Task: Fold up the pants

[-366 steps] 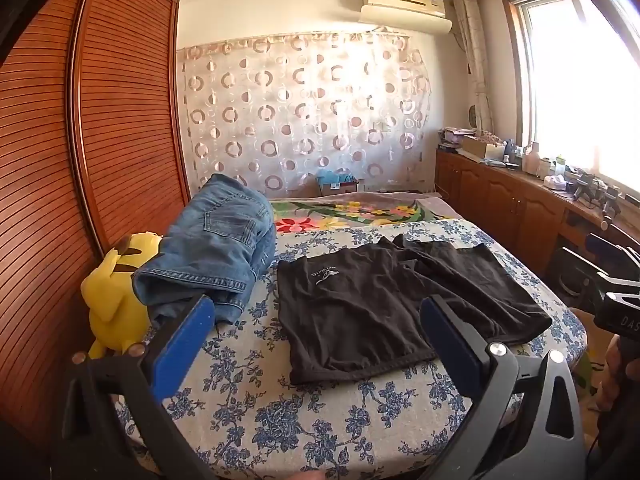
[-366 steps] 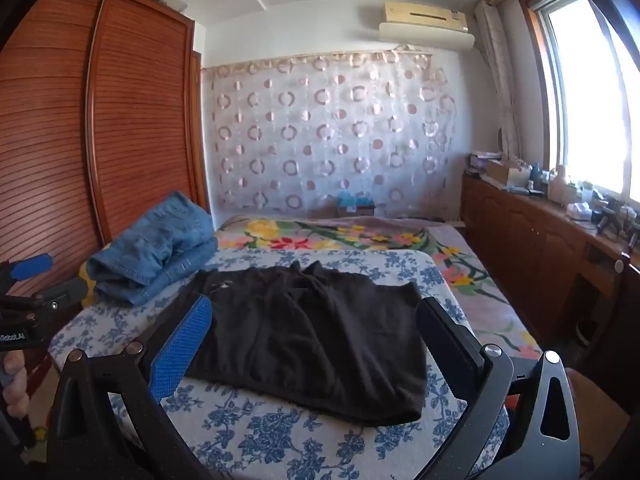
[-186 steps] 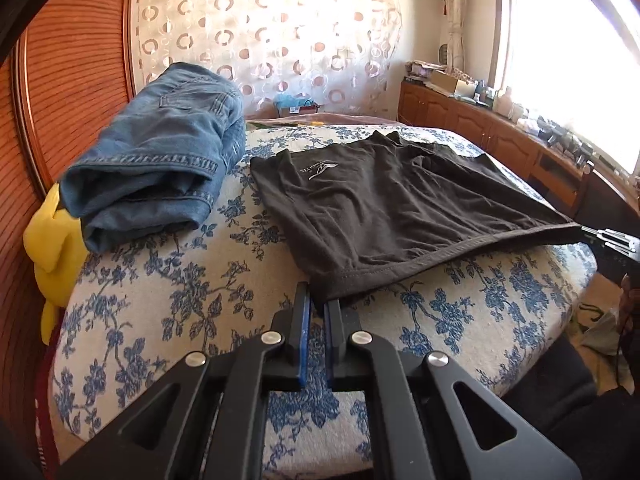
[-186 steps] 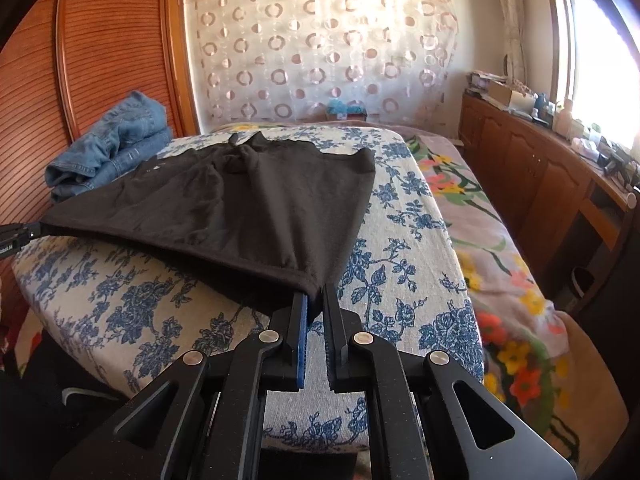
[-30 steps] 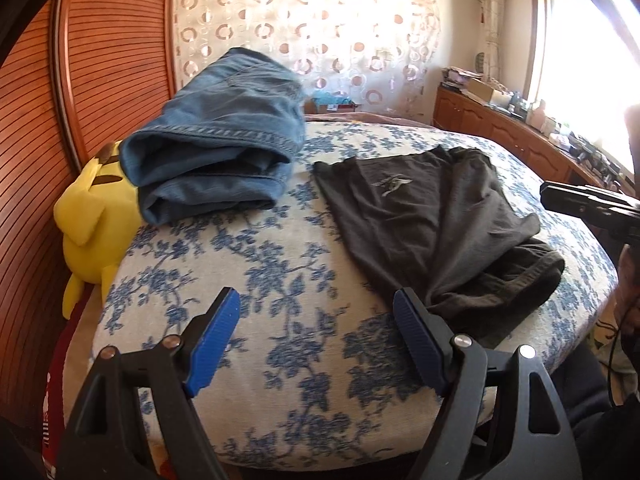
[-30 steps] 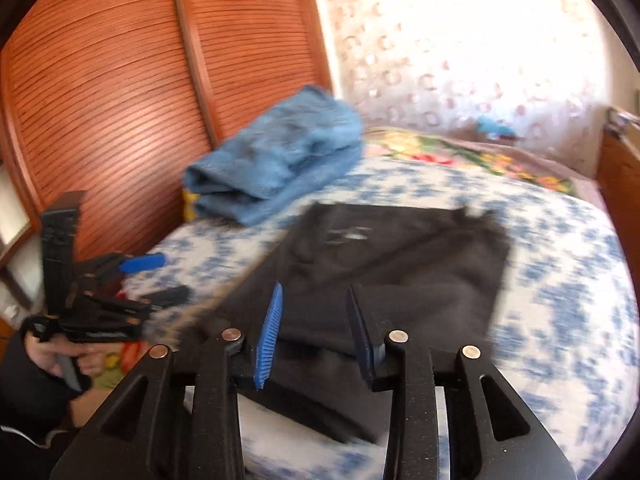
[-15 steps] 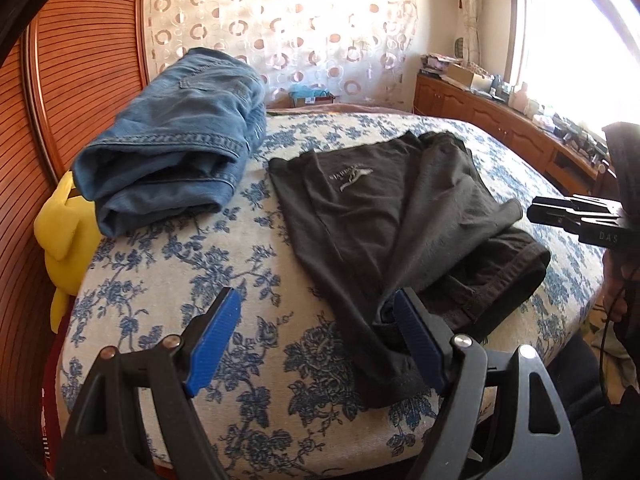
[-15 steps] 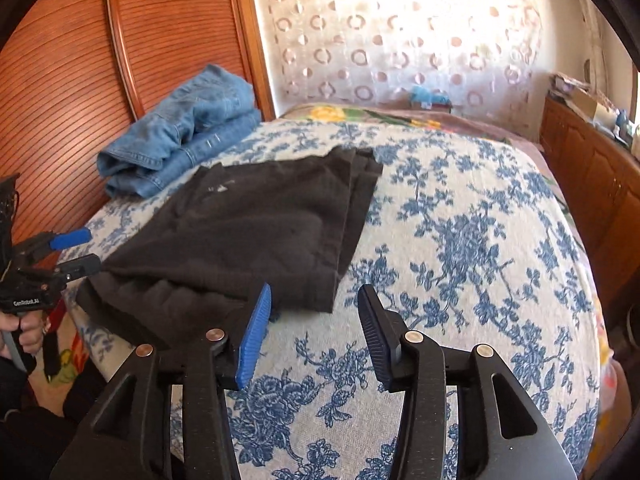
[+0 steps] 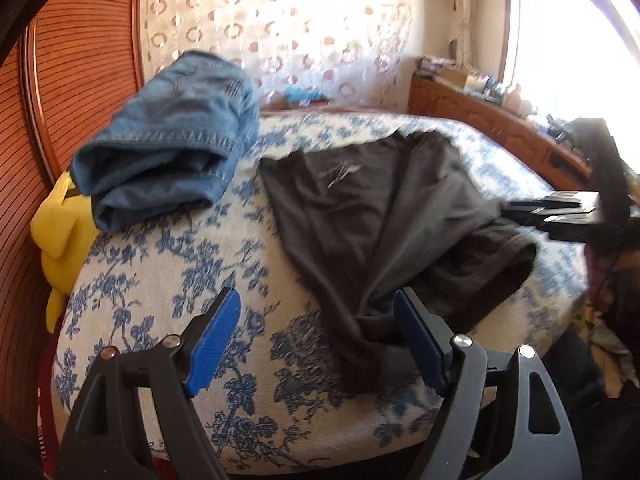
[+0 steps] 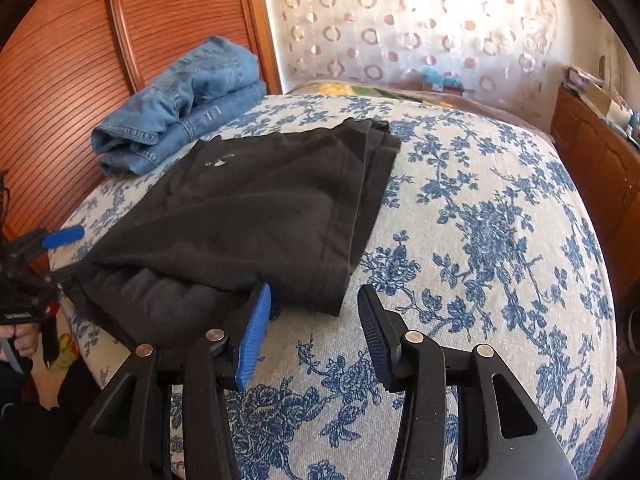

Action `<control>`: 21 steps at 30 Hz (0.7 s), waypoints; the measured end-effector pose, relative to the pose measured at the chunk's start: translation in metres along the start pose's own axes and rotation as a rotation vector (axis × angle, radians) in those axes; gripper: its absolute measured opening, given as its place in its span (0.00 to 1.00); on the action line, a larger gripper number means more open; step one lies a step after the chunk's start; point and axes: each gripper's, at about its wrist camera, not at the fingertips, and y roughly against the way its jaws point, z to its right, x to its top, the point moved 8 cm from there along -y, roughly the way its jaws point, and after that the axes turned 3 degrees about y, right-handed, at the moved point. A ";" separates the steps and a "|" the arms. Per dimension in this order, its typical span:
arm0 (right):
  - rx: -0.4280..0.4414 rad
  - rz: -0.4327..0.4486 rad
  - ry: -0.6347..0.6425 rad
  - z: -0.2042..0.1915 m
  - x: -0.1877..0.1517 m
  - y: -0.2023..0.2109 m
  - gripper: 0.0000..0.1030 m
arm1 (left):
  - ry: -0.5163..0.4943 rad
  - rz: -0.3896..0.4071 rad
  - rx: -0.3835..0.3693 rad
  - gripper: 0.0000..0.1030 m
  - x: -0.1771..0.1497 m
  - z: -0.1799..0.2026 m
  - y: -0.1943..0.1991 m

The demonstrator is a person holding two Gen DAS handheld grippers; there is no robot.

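The black pants [image 9: 380,216] lie on the bed, folded lengthwise in half, with the near end rumpled; they also show in the right wrist view [image 10: 256,208]. My left gripper [image 9: 316,328] is open just above the near left corner of the pants, its right pad next to the cloth. My right gripper [image 10: 314,312] is open at the near right corner of the pants, holding nothing. The right gripper also shows from the side in the left wrist view [image 9: 560,216], and the left gripper in the right wrist view [image 10: 52,248].
Folded blue jeans [image 9: 168,144] lie at the bed's far left, by a yellow plush toy [image 9: 60,232] and the wooden wardrobe doors [image 10: 168,20]. The blue-flowered bedspread [image 10: 480,240] covers the bed. A wooden cabinet [image 9: 480,120] runs under the window at right.
Over the last second both grippers have moved in toward the near end of the folded pants. Both stay open. Six seconds ago each was shut on a pants corner.
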 end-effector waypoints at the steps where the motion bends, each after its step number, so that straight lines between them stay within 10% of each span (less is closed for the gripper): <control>1: -0.002 -0.002 0.002 0.000 0.000 -0.001 0.31 | -0.004 0.008 -0.008 0.73 0.002 0.002 0.003; 6: 0.002 0.034 0.007 -0.001 0.001 0.002 0.04 | -0.036 -0.009 -0.047 0.52 0.002 0.014 0.002; 21: -0.034 0.115 -0.046 0.015 0.008 0.018 0.02 | -0.029 -0.087 -0.091 0.32 -0.016 0.020 -0.016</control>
